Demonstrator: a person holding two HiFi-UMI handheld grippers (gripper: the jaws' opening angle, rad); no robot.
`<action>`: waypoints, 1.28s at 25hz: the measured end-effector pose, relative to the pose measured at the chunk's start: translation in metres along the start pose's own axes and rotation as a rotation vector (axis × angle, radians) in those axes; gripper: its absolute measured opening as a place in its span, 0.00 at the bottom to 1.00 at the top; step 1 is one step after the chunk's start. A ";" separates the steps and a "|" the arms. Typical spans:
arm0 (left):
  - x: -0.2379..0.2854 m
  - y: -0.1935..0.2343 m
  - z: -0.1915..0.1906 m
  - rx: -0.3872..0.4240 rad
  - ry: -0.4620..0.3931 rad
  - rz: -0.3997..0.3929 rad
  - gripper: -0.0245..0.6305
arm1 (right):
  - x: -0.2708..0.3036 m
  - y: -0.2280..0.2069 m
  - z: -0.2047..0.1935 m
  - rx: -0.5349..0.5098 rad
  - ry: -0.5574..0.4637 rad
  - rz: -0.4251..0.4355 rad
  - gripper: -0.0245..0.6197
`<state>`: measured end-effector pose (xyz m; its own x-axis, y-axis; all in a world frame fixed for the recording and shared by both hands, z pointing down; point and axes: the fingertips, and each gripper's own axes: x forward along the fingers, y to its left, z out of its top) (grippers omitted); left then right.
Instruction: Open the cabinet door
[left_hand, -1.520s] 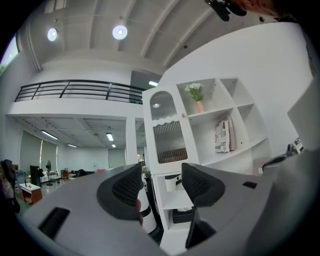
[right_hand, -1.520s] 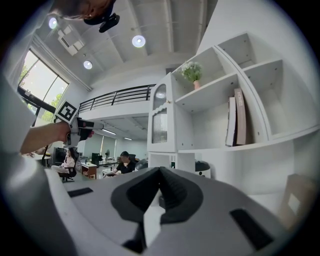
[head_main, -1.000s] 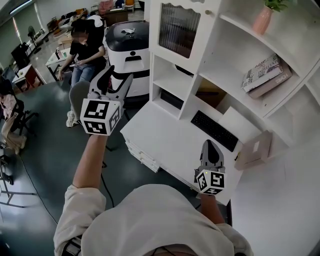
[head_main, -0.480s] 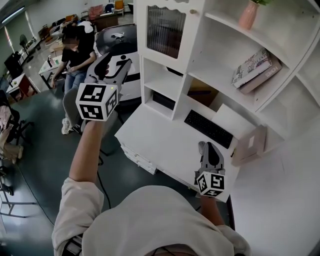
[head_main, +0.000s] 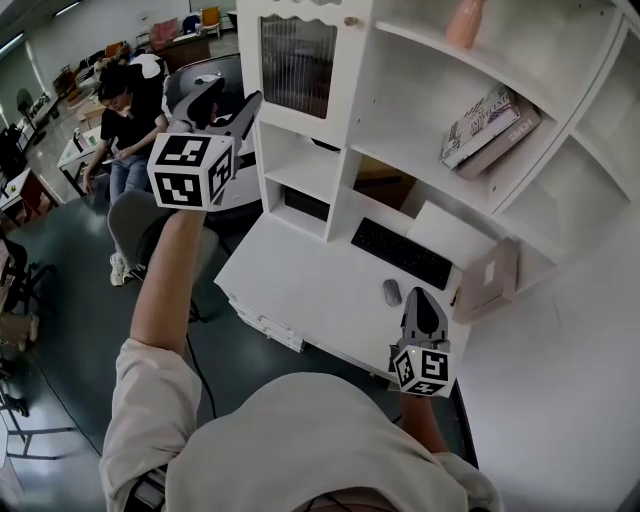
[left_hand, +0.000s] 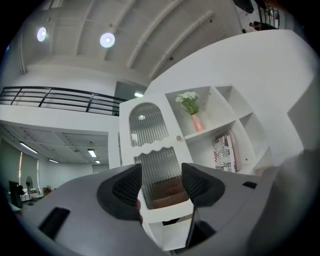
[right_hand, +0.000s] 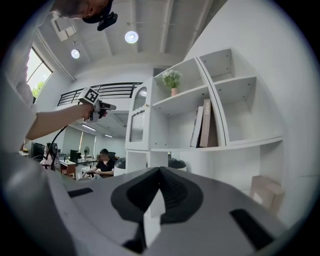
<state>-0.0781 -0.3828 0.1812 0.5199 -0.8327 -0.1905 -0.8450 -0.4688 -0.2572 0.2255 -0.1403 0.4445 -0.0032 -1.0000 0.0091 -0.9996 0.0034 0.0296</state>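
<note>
1. Downward, in the head view, a person stands before a white desk (head_main: 300, 290) with a shelf unit built on top. The cabinet door (head_main: 297, 62), a ribbed glass panel in a white frame, sits at the unit's upper left and lies flush and shut. Its small round knob (head_main: 350, 21) is on the door's right edge. The left claw (head_main: 228, 98) is raised on an outstretched arm, just left of the door and near it but not touching. The right claw (head_main: 420, 297) hangs low over the desk's near edge, beside a mouse (head_main: 391, 292) and a keyboard (head_main: 400, 253).

2. Along the left gripper view, the left claw (left_hand: 161, 182) has its two dark pads wide apart with nothing between them. The cabinet door (left_hand: 148, 117) fills the gap beyond, face on, with the knob (left_hand: 178, 138) up and to the right of the pads. By this view, the reach is only partly done. The claw is lined up on the glass panel rather than on the knob.

3. Finally, in the right gripper view, the right claw (right_hand: 160, 172) has its pads pressed together at the tips and carries nothing. The shelf unit rises ahead, with the cabinet door (right_hand: 137, 127) closed at the left. It appears that nothing of the opening itself is done. What is left is to bring the left claw across to the knob, close on it, and swing the door outward.
</note>
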 end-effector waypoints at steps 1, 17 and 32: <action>0.005 -0.001 0.002 0.000 -0.003 -0.005 0.42 | -0.001 -0.003 0.000 0.000 0.001 -0.009 0.04; 0.096 -0.040 0.029 0.020 -0.032 -0.102 0.41 | -0.027 -0.056 -0.008 0.017 0.012 -0.161 0.04; 0.156 -0.068 0.060 0.053 -0.048 -0.131 0.40 | -0.062 -0.103 -0.016 0.041 0.016 -0.294 0.04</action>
<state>0.0683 -0.4634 0.1126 0.6320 -0.7496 -0.1966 -0.7622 -0.5554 -0.3326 0.3295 -0.0783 0.4567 0.2867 -0.9578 0.0218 -0.9579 -0.2869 -0.0066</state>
